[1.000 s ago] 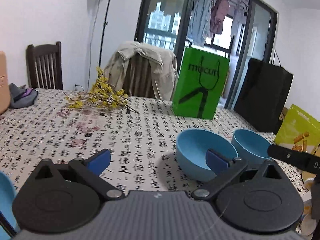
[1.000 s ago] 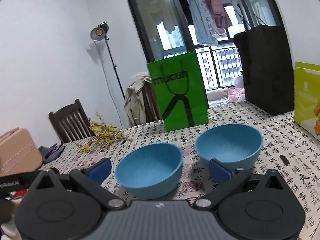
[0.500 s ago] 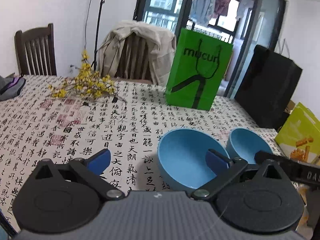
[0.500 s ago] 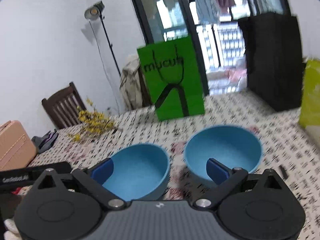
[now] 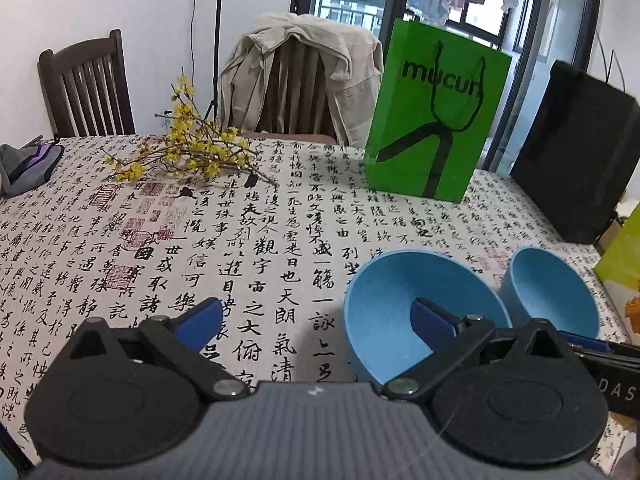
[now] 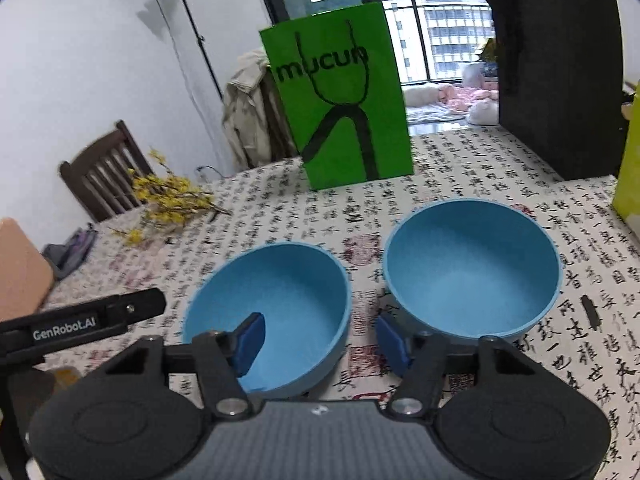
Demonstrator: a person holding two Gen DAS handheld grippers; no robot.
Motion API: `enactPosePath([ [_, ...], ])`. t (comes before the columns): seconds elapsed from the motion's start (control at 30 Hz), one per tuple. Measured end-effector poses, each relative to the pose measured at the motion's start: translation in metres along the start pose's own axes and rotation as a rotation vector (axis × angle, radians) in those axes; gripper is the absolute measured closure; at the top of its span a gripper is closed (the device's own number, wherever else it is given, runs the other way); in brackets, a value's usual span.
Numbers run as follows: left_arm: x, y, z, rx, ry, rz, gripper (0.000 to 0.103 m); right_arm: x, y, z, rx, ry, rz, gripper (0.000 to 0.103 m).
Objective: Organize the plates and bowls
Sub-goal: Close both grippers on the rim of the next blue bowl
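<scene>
Right now two blue bowls sit side by side on the calligraphy-print tablecloth (image 6: 500, 184), close together but apart. Seen from the right wrist, the near bowl (image 6: 288, 300) lies at about 11 o'clock from the right gripper (image 6: 320, 340) and the far bowl (image 6: 472, 264) at about 1 o'clock. The right gripper's jaws have just been closing and now stand half-way in: the left blue pad sits inside the near bowl and the right pad outside its wall, so the right-hand rim of that bowl is between them (whether the pads already press on it, I cannot tell). The other tool's black arm, lettered GenRobot.AI, shows at 9 o'clock.

From the left wrist, the left gripper (image 5: 316, 320) is spread wide and holds nothing. Its right finger (image 5: 432, 320) reaches over the near bowl (image 5: 400, 300), its left finger (image 5: 200, 320) over bare cloth. The far bowl (image 5: 552, 292) lies at 3 o'clock.

Beyond, at 12 o'clock, a green paper bag (image 6: 340, 104) stands upright; yellow flower sprigs (image 5: 188, 152) lie at 10 o'clock, and a black bag (image 6: 556, 68) stands at 2 o'clock.
</scene>
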State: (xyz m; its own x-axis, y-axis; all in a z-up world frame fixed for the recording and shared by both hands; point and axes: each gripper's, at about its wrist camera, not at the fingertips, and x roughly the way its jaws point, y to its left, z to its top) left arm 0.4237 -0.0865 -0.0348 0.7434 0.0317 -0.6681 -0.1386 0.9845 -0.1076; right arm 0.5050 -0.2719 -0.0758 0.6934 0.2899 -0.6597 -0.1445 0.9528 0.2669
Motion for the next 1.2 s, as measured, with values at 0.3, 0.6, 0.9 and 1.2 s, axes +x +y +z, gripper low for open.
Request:
enactPosePath([
  [0.3, 0.023, -0.002, 0.000, 0.005, 0.035, 0.017, 0.010, 0.029, 0.010, 0.000, -0.019, 0.058, -0.034, 0.062],
  [0.6, 0.046, -0.011, 0.001, 0.027, 0.077, 0.023, 0.028, 0.057, 0.012, -0.001, -0.019, 0.095, -0.114, 0.068],
  [0.9, 0.071, -0.015, -0.002, 0.005, 0.129, 0.012, 0.047, 0.070, 0.009, -0.002, -0.005, 0.073, -0.133, 0.075],
  [1.2, 0.081, -0.019, -0.003, -0.006, 0.135, -0.010, 0.067, 0.075, 0.017, -0.008, -0.061, 0.055, -0.163, 0.083],
])
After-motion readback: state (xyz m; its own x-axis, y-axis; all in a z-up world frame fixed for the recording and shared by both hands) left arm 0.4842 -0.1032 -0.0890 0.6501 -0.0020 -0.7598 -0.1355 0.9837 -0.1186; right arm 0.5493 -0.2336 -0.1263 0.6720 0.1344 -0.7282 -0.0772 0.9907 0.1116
